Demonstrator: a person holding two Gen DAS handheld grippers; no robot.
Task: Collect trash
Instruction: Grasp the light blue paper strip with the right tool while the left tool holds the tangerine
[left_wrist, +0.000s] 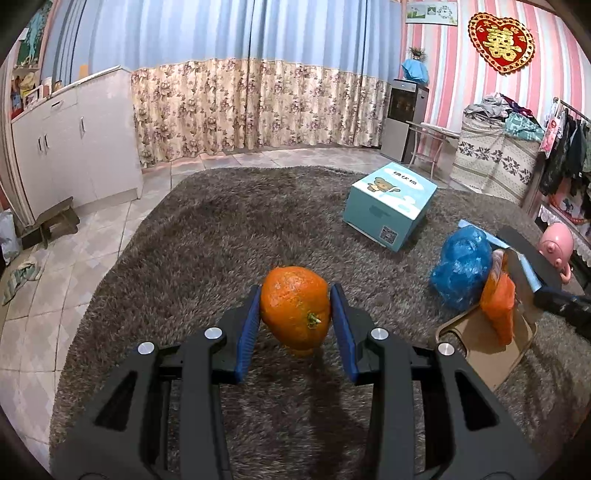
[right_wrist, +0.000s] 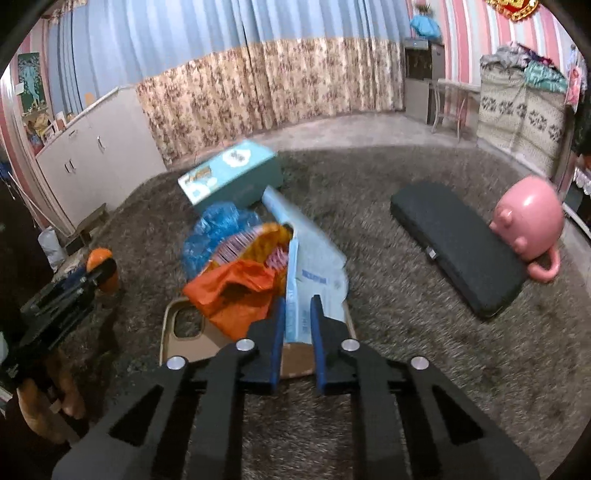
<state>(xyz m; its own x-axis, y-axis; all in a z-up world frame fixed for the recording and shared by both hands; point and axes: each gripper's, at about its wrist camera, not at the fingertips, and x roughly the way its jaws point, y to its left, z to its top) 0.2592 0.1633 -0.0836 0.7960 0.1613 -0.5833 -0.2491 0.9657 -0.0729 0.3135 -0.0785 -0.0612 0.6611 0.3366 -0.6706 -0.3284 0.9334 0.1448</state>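
Note:
My left gripper (left_wrist: 295, 314) is shut on an orange (left_wrist: 295, 306) with a green stem, held just above the shaggy grey carpet (left_wrist: 221, 229). From the right wrist view this gripper (right_wrist: 101, 271) and its orange (right_wrist: 99, 258) sit at the far left. My right gripper (right_wrist: 298, 325) is shut on the near edge of a flat pale blue paper packet (right_wrist: 314, 258). The packet leans into a small pile: an orange plastic wrapper (right_wrist: 236, 295), a striped snack bag (right_wrist: 251, 240) and a crumpled blue plastic bag (right_wrist: 214, 232). A tan phone case (right_wrist: 184, 336) lies under them.
A teal printed box (right_wrist: 229, 173) stands behind the pile. A long black flat case (right_wrist: 458, 251) and a pink pig mug (right_wrist: 528, 221) lie to the right. White cabinets (left_wrist: 74, 140) line the left wall; a hand (right_wrist: 48, 402) grips the left tool.

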